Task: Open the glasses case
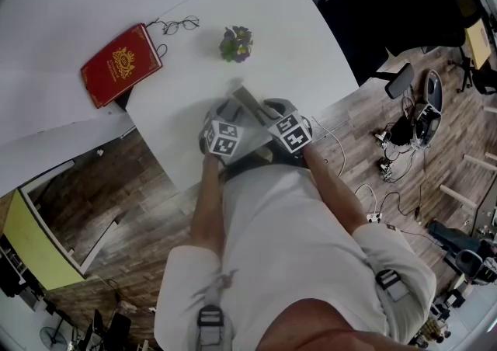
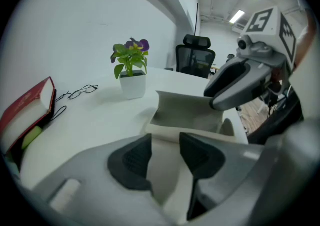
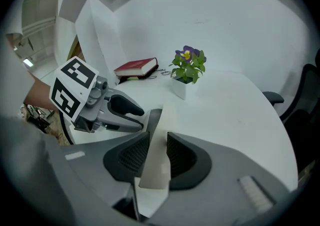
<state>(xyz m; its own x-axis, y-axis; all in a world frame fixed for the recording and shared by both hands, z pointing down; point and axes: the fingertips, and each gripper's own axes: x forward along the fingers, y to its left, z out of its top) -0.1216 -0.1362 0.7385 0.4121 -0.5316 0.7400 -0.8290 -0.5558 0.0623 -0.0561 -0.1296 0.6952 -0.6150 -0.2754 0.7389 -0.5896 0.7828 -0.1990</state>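
Closest to the head camera, a person's white shirt (image 1: 295,256) is filling the lower frame, with both forearms reaching toward the near edge of the white table (image 1: 256,8). At that edge, between the person and a potted plant (image 1: 235,43), the glasses case (image 1: 247,102) is lying with both tools on it. It is showing as a pale beige case with a matte, plain lining. Its flap (image 2: 187,110) is standing up and away from the body, so the inside is lying open. The left gripper (image 2: 165,157) is clamping the near end of the case's body, its dark pads pressing on both sides. The right gripper (image 3: 157,152) is pinching the thin flap edge-on between its pads. Farther back, a red book (image 1: 120,64) and eyeglasses (image 1: 180,25) are resting just beside each other on the table's far-left part.
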